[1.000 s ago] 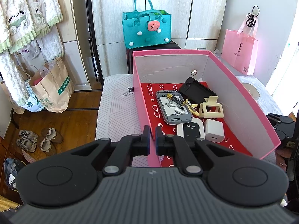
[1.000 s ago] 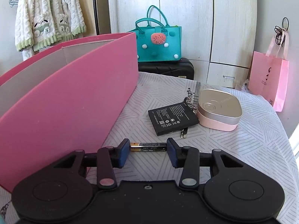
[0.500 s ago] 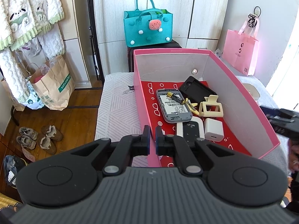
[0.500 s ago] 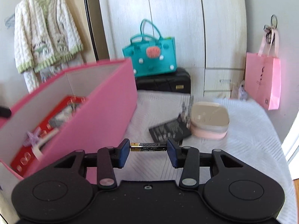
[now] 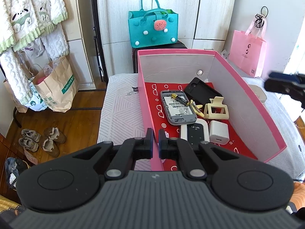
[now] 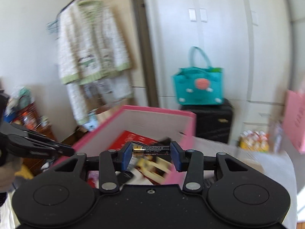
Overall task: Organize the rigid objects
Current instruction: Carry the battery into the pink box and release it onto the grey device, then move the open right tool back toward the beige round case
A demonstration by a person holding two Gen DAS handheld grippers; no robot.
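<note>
the right gripper (image 6: 151, 159) pinches a battery (image 6: 151, 150) endwise, one blue pad on each end, so the cell lies crosswise between the fingers and will probably drop flat when they spread. it hangs in the air over the near right rim of the box (image 6: 158, 112), above the clutter inside; this view is blurred, so exactly what lies under it is hard to tell. in the left view the same gripper shows only as dark tips at the far right, just outside the box's right wall.

the left gripper (image 5: 156, 140) has its fingers nearly pressed together on the thin near left wall of the box (image 5: 253, 103); it looks like a clamp to keep the light cardboard from sliding, though i cannot tell how firmly it bites.

inside, on the red liner, the sorted things sit close together: a grey device (image 5: 177, 107) with another battery (image 5: 180, 99) lying across it, a black case (image 5: 203, 92) behind, a yellow clip (image 5: 196, 107), a cream claw clip (image 5: 216, 107), a wifi unit (image 5: 196, 133) and a white charger (image 5: 218, 132) nearest. free liner remains at the near right and far left, so a drop there would likely avoid bouncing off the hard pieces.
</note>
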